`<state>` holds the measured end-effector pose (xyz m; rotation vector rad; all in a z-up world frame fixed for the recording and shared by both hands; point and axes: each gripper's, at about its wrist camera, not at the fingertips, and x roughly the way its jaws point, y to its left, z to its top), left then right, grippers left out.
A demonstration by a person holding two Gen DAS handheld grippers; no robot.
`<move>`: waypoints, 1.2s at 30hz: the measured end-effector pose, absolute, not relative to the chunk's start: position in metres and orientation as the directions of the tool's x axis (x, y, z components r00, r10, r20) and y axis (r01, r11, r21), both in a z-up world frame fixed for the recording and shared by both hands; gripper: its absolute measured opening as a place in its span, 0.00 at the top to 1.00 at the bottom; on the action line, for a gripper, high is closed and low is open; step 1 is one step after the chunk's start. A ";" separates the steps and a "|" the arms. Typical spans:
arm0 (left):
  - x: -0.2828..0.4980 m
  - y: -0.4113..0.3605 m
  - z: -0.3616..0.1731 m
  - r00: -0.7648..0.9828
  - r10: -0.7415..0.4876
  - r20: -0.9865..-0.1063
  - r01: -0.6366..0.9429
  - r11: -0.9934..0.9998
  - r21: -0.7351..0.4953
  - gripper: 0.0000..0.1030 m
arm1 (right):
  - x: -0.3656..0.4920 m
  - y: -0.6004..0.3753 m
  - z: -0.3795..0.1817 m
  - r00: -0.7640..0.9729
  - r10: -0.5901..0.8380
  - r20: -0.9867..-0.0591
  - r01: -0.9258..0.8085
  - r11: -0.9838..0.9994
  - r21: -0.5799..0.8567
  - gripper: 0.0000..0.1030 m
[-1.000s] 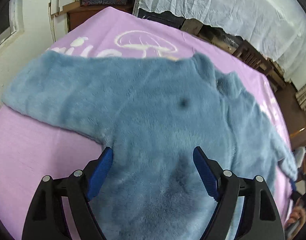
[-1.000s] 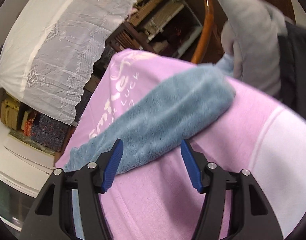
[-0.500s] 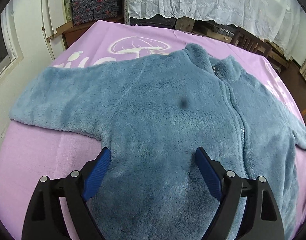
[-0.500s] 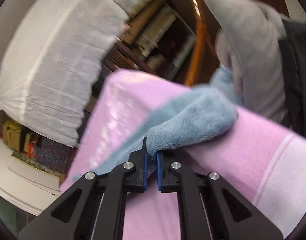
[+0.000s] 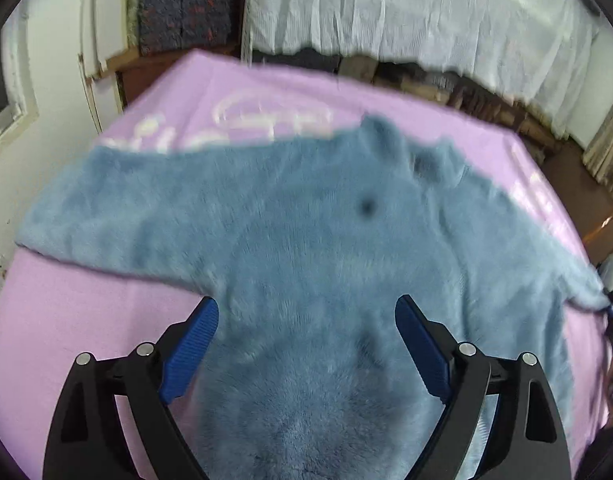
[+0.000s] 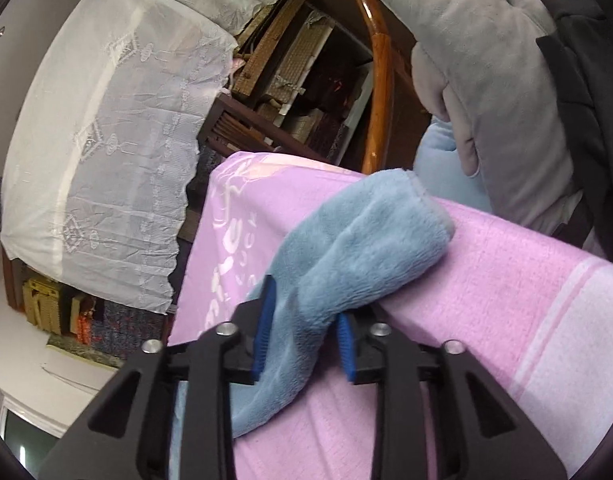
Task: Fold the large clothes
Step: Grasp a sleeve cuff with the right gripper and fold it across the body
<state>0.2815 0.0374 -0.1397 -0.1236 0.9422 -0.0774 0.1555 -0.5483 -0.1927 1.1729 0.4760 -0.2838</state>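
A fluffy blue fleece jacket (image 5: pixel 306 248) lies spread face up on a pink blanket (image 5: pixel 86 328), sleeves out to both sides, collar at the far end. My left gripper (image 5: pixel 306 340) is open and empty, hovering over the jacket's lower body. My right gripper (image 6: pixel 302 328) is shut on the jacket's right sleeve (image 6: pixel 366 248) near its cuff, which is bunched and lifted off the blanket (image 6: pixel 466 320).
A white lace cloth (image 5: pixel 406 12) hangs behind the bed. Wooden furniture (image 6: pixel 378 80) and a grey plush toy (image 6: pixel 486 60) stand beside the bed's right edge. A white wall and door frame (image 5: pixel 46 100) are at left.
My right gripper closed on the sleeve near the cuff and has raised it. The left gripper stayed open over the jacket and shifted slightly.
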 end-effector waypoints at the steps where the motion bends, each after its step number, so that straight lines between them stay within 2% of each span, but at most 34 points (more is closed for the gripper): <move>1: 0.284 0.034 -0.144 0.576 -0.095 -0.812 0.009 0.994 -0.110 0.12 | 0.156 -0.550 -0.195 0.863 0.028 -0.504 0.461 0.364 0.809 0.92; 4: 0.281 0.016 -0.144 0.591 -0.051 -0.805 0.055 0.998 -0.023 0.11 | 0.154 -0.550 -0.196 0.873 0.031 -0.488 0.446 0.356 0.821 0.93; 6: 0.281 0.010 -0.146 0.588 -0.026 -0.809 0.064 0.998 0.015 0.10 | 0.155 -0.540 -0.180 0.886 0.010 -0.463 0.415 0.427 0.804 0.93; 11: 0.287 0.022 -0.148 0.564 -0.075 -0.823 0.043 0.997 -0.062 0.05 | 0.177 -0.488 -0.138 0.890 0.039 -0.454 0.337 0.616 0.712 0.93; 17: 0.285 0.019 -0.149 0.563 -0.054 -0.825 0.045 0.998 -0.035 0.05 | 0.218 -0.420 -0.108 0.870 0.119 -0.478 0.250 0.730 0.636 0.93; 36: 0.287 0.019 -0.149 0.548 -0.053 -0.835 0.041 0.999 -0.037 0.04 | 0.283 -0.226 -0.106 0.731 0.366 -0.576 -0.015 0.853 0.522 0.93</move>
